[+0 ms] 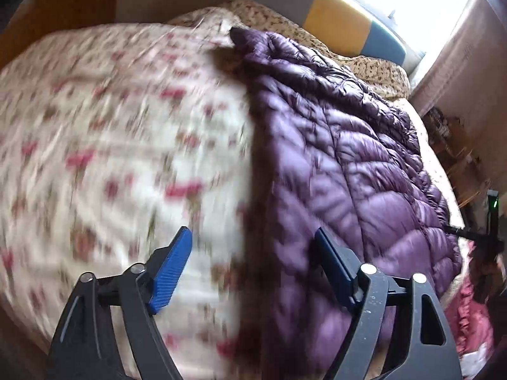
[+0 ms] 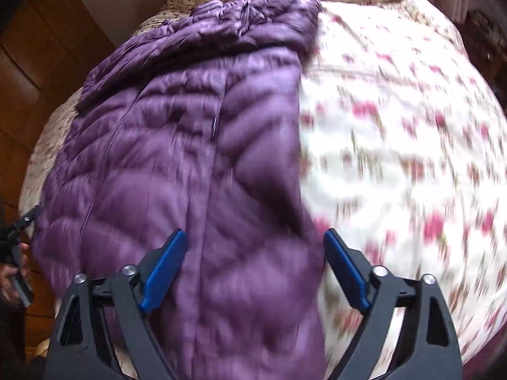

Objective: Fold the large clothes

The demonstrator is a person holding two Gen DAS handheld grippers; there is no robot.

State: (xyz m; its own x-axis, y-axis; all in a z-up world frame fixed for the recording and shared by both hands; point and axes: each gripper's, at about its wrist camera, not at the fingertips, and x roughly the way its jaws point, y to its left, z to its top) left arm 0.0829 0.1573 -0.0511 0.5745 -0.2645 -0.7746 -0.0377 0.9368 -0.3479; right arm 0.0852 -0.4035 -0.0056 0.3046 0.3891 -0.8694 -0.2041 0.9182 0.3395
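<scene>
The left gripper (image 1: 253,266) hovers with its jaws spread wide and empty over the near, lower end of the purple puffer coat (image 1: 342,145), straddling its long edge, floral bedspread (image 1: 111,126) on one side. The right gripper (image 2: 255,266) gapes just as wide, holding nothing, above the same end. Lying lengthwise on the bed, hood end farthest from both grippers, the coat looks light, puffy and slick, best pinched at a hem corner.

- No readable text, labels, brand names, numbers or signs appear in either wrist view.
- Motion blur smears most surfaces, so any fine print cannot be made out.
</scene>
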